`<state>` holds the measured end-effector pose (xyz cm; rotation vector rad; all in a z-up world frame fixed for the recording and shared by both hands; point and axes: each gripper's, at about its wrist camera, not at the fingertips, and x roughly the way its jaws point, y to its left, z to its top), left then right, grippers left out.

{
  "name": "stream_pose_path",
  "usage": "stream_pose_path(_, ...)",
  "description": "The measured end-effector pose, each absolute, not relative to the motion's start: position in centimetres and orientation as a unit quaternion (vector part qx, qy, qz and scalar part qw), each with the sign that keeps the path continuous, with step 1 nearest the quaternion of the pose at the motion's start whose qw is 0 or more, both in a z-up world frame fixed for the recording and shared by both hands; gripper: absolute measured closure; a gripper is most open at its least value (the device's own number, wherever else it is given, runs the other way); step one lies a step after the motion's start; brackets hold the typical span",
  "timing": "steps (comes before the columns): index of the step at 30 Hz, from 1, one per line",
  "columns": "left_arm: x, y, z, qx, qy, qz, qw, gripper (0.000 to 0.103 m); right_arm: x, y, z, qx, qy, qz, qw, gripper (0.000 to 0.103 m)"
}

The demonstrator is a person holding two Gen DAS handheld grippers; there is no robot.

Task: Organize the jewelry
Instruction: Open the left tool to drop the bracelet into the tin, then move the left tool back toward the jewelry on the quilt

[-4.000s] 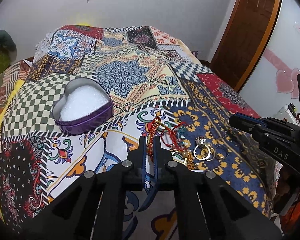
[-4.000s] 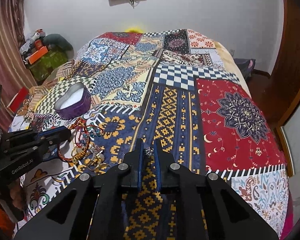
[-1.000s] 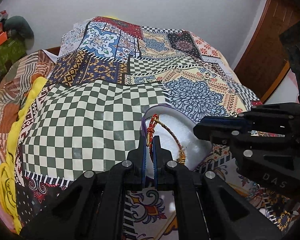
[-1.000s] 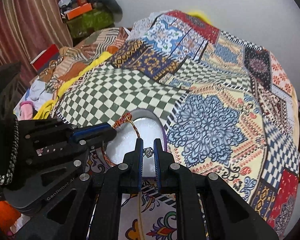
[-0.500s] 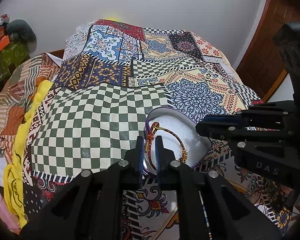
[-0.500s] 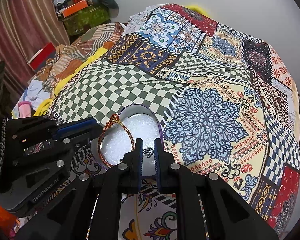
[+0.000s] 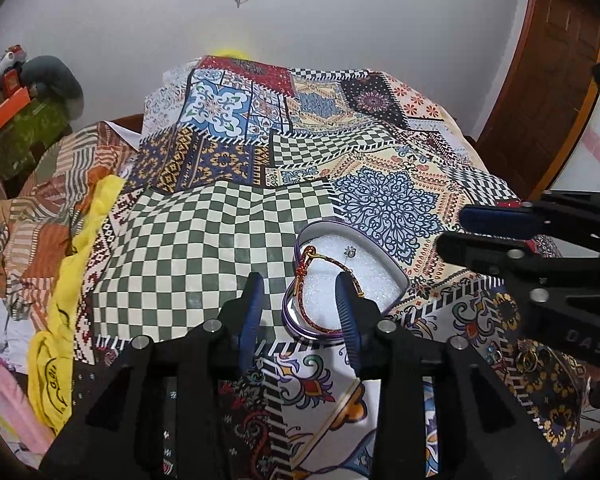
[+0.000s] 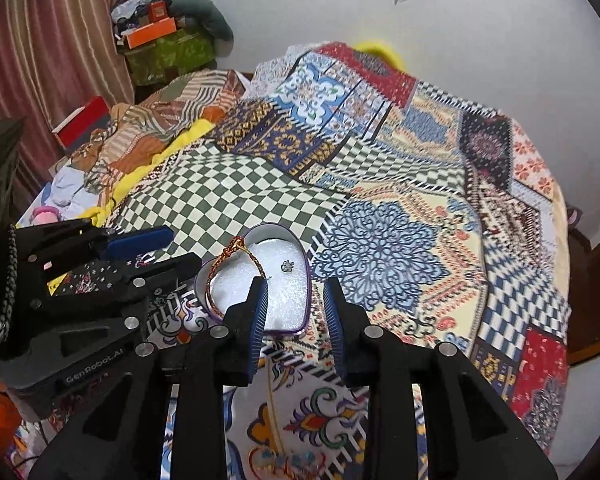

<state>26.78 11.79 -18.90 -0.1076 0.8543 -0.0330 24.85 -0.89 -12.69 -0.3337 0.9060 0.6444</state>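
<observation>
Now we look down on the patchwork bedspread (image 7: 204,256), its green-and-cream checked panel spread beneath both our tools. Our left gripper (image 7: 300,292) hovers above the near edge of the heart-shaped purple tin (image 7: 398,278); its jaws are spreading apart and nothing is pinched between them. Our right gripper (image 8: 295,300) hangs over the same tin (image 8: 306,276) from the other side, its jaws likewise opening and empty. Inside, on the white foam lining (image 7: 376,270), lies the red-and-gold thread bracelet (image 7: 300,280), looped along the tin's left side, with its knotted end toward the far lobe and part of it draped over the rim. Smallest of all, a little silver stud earring (image 7: 350,252) rests on the foam just beside the bracelet, also visible from our right wrist (image 8: 287,266).
</observation>
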Motion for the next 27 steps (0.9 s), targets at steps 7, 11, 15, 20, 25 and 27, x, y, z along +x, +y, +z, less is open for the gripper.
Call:
stream_pose_path(7, 24.6, 11.3, -17.1, -0.049, 0.402, -0.015, 0.914, 0.067, 23.2, -3.4, -10.8, -0.135, 0.403, 0.288, 0.858, 0.063)
stream_pose_path(11, 23.2, 10.5, -16.1, -0.040, 0.395, -0.020, 0.917, 0.067, 22.3, -5.5, -10.1, -0.111, 0.396, 0.278, 0.868, 0.062)
stream_pose_path(15, 22.0, 9.2, -15.3, -0.039, 0.391, -0.031, 0.919, 0.067, 21.1, -7.5, -9.8, -0.102, 0.389, 0.263, 0.877, 0.062)
stream_pose_path(20, 21.0, 7.0, -15.2, -0.031, 0.394, -0.049, 0.917, 0.067, 19.5, -10.3, -10.1, -0.099, 0.389, 0.239, 0.884, 0.062)
stream_pose_path(25, 20.3, 4.9, -15.9, -0.027, 0.407, -0.069, 0.911, 0.067, 18.1, -12.7, -10.5, -0.104, 0.391, 0.224, 0.887, 0.062)
stream_pose_path(27, 20.3, 4.2, -16.4, -0.026, 0.413, -0.076, 0.907, 0.067, 17.7, -13.4, -10.9, -0.110, 0.390, 0.218, 0.888, 0.062)
